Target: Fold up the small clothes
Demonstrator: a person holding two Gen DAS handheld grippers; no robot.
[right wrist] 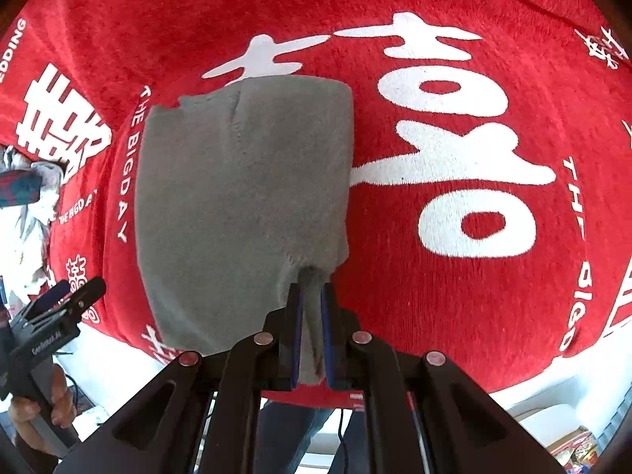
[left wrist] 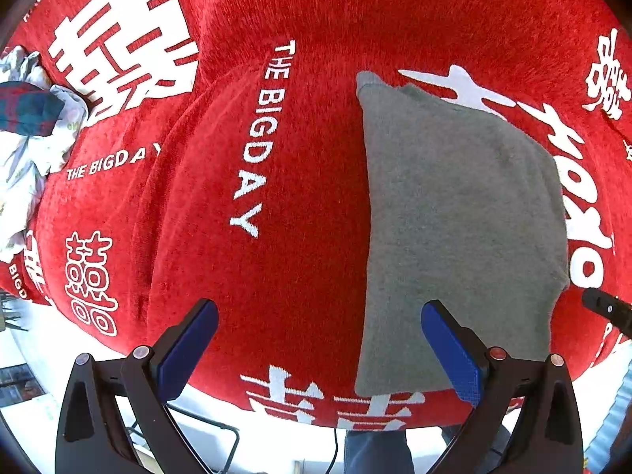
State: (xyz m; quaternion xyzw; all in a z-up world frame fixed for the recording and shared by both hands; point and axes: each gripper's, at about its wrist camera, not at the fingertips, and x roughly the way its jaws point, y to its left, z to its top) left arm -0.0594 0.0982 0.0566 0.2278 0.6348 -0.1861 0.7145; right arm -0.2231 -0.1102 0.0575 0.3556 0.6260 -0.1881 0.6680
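A red cloth with white lettering covers the work surface in a brightly lit room.

The plush red cloth carries large white Chinese characters and the repeated words "THE BIG DAY", and it drapes over the near edge of the surface. A heap of pale patterned fabric with a dark plaid piece on top lies at the far left edge. Beyond the near edge the floor looks white and glossy, crossed by a thin black cable; what may be colourful packaging sits low at right, too blurred to identify.
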